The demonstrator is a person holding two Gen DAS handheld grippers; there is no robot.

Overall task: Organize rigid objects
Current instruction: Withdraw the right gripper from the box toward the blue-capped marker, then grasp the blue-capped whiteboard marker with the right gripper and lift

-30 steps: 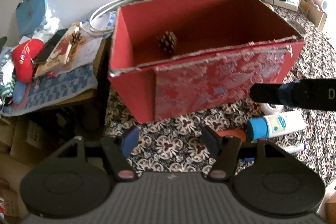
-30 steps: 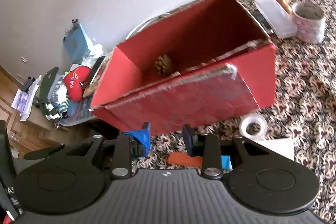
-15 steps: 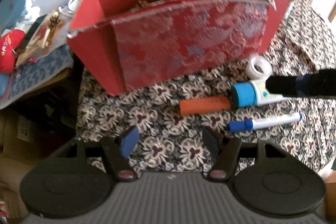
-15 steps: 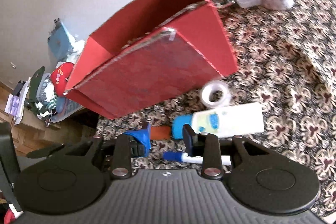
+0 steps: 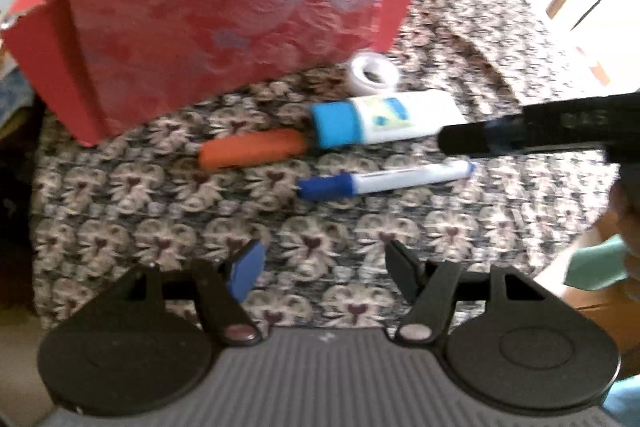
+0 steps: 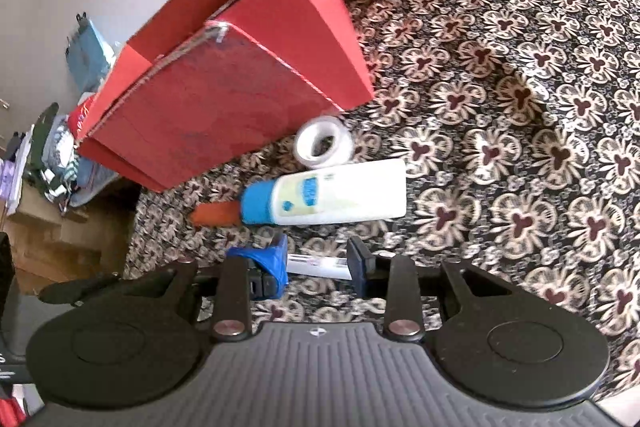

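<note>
Matt red cardboard box (image 6: pixel 224 99) with raw frayed edges and a patterned, faintly shiny front panel, woven floral tablecloth (image 6: pixel 520 107), smooth glossy plastic bottle (image 6: pixel 340 193), clear glossy tape roll (image 6: pixel 323 143), plastic marker (image 5: pixel 384 181), matt orange bar (image 5: pixel 250 154)

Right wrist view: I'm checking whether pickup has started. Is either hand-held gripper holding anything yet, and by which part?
Nothing is held. The right hand-held gripper straddles the marker mid-barrel, jaws open. The left hand-held gripper is open over bare tablecloth.

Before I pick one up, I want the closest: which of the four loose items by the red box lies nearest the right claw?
The blue-capped marker: it lies right across the gap of the right claw, ahead of the tube, orange piece and tape roll.
</note>
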